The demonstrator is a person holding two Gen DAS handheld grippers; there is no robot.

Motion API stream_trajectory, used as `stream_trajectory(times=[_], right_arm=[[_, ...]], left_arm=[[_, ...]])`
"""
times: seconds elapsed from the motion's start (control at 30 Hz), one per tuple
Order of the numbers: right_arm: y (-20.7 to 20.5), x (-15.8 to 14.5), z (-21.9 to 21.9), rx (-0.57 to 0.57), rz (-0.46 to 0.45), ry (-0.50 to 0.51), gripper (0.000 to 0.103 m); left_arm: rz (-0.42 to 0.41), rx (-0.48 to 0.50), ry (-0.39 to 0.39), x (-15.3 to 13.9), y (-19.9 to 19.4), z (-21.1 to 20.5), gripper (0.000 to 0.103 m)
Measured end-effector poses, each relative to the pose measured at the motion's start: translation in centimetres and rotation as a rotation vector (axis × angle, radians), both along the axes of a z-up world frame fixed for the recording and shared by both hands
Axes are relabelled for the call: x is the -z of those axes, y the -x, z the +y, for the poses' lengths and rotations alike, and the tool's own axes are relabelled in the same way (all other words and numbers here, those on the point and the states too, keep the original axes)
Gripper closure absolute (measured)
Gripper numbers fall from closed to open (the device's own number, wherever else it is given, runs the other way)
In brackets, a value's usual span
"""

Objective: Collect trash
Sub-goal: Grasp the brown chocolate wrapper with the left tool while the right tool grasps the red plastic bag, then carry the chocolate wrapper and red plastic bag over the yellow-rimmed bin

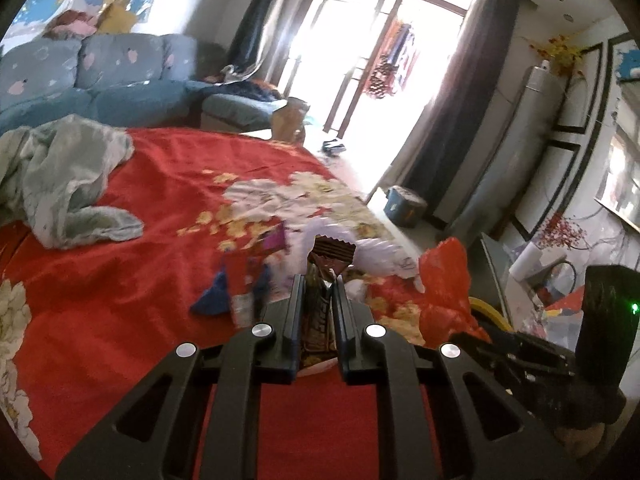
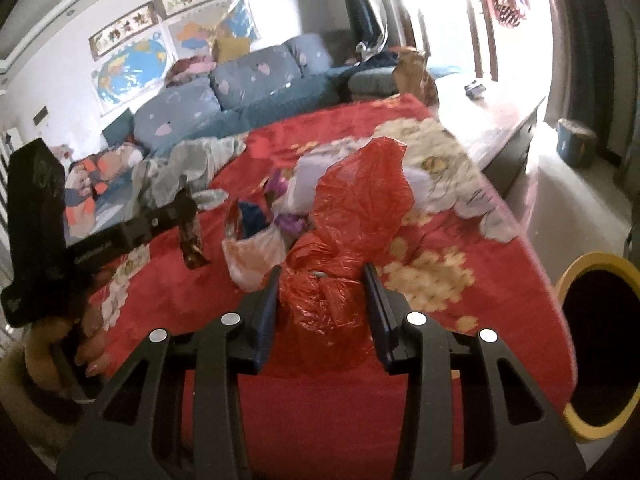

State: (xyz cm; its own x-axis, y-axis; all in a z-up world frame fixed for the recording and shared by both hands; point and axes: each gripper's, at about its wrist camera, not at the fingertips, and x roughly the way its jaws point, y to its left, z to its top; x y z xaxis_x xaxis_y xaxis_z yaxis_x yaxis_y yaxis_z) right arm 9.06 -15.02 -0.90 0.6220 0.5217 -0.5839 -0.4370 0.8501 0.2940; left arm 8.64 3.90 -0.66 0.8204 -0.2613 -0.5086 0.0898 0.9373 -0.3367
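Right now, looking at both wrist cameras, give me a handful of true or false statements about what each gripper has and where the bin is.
1. The left gripper is shut on a brown snack wrapper. True.
2. The right gripper holds a blue plastic bag. False: it grips a crumpled red plastic bag.
3. A yellow-rimmed round bin stands beside the bed, at the right of the right wrist view. True.
4. The red floral bedspread has no trash left on it. False: more wrappers and a white bag still lie there.
5. A crumpled grey-green cloth lies on the bedspread. True.
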Motion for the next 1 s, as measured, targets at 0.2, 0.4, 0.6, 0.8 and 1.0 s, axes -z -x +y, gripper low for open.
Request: stream_trajectory(times=[0.2,0.4,0.6,0.8,1.0], right_arm=[[-0.4,-1.2,-2.4,0.057,-0.045,-0.010,0.071],[-0.8,-1.8,-4.7,0.116,-0.069,-0.014,0.071],[-1.1,-1.9,-7.2,0.179,-0.079,-0.027,0.071],[-1.5,-1.9,-9.4,0.242,-0.078,-0.045,0.071],[-1.6,-1.9,-11.5,0.299,-0.078,-0.065,0.071]], left_arm=[[-0.014,0.050,-0.011,-0.6,-0.4,-2.4,0.090],[-0.023,0.103,-0.024,-0.9,-1.0,-5.0,0.090],[-0.023,0.151,-0.037,-0.8,-1.7,-7.4,0.090],[-0.024,0.198,-0.052,-0.8,-2.2,-9.7,0.090],[-0.024,0.241,-0.067,-0.7,-2.7,-11.8,0.090]])
